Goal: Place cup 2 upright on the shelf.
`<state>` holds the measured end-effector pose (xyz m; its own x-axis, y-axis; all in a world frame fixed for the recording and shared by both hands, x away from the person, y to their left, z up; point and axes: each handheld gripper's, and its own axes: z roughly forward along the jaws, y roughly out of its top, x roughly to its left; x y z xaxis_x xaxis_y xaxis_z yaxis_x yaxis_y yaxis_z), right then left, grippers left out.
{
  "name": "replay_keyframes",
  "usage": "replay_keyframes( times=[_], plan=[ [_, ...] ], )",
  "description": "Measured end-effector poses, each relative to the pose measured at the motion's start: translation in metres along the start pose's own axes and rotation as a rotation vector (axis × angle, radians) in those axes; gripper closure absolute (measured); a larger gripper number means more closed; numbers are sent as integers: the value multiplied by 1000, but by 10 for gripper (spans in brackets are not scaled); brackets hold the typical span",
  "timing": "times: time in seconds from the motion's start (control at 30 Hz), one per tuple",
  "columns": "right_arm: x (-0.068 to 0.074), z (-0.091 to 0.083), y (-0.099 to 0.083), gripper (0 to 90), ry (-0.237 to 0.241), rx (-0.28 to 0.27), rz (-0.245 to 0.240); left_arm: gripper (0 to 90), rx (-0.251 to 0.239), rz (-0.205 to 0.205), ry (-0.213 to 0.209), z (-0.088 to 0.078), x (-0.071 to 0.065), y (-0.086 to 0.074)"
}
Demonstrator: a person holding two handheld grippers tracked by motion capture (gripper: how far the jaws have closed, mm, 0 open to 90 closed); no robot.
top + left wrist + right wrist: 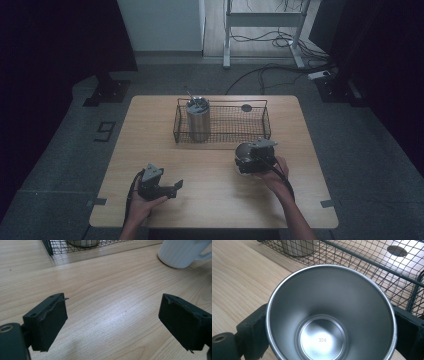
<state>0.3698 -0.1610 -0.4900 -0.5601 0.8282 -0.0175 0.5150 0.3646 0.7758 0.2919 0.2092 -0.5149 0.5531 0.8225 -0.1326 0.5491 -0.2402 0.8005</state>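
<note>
Gripping steel cup (329, 315) upright, mouth upward, right claw (329, 322).

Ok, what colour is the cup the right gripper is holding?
Plain silver steel, no pattern. The cup shows best in the right gripper view.

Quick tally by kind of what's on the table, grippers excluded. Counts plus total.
cup: 1
tumbler: 1
wire basket: 1
dark round disc: 1
Total: 4
</note>
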Motion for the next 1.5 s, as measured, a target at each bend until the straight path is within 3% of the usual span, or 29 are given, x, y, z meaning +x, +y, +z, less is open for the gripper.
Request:
replay_keyframes(
  times=[0.2, 0.4, 0.7, 1.5],
  plan=[
    [-2, -2, 0, 61, -5, 3, 4, 83, 5, 4, -1, 2, -2, 0],
    [-8, -14, 2, 61, -6, -37, 17, 83, 5, 3, -1, 2, -3, 0],
    [-10, -34, 14, 61, -8, -76, 14, 83, 1, 2, 0, 2, -3, -1],
    [-9, -62, 44, 61, 11, -162, -17, 83, 3, -3, -2, 1, -3, -1]
  ],
)
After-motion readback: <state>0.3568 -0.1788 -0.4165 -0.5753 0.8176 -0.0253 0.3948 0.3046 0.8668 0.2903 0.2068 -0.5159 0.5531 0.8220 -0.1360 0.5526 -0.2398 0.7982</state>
